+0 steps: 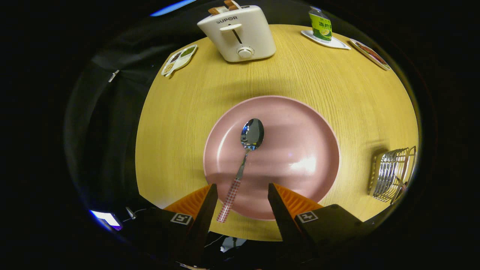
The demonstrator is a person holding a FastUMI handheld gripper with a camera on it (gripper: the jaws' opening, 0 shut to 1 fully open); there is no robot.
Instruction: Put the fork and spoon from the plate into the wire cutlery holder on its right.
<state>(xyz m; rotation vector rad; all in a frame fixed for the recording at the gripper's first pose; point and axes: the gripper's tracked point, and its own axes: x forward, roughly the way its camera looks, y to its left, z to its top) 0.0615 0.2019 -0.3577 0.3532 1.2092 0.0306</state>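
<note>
Here is the wire cutlery holder (393, 174), far off to the right at the table's rim, its thin metal ribs bent by the lens and hard to read; something may sit at its near corner, but I cannot tell what. The fork I cannot make out anywhere on the plate. The spoon (243, 157) lies on the round pink plate (300, 123), glossy bowl pointing far, slim metal neck running near into a checked handle whose tip hangs over the plate's near rim. The gripper (242, 191) hovers with its fingers spread wide, gripping nothing; that handle lies between them, closer to the left finger, and neither finger touches it. The plate has a smooth, shiny glaze and rests on a round, pale wood-grain table (337, 75). On the far side stands a white toaster (240, 33) with bread in its slots, a divided dish (180, 59) to its left, a green carton (320, 26) on a white tray and another dish (371, 54) to its right, partly cut off.
</note>
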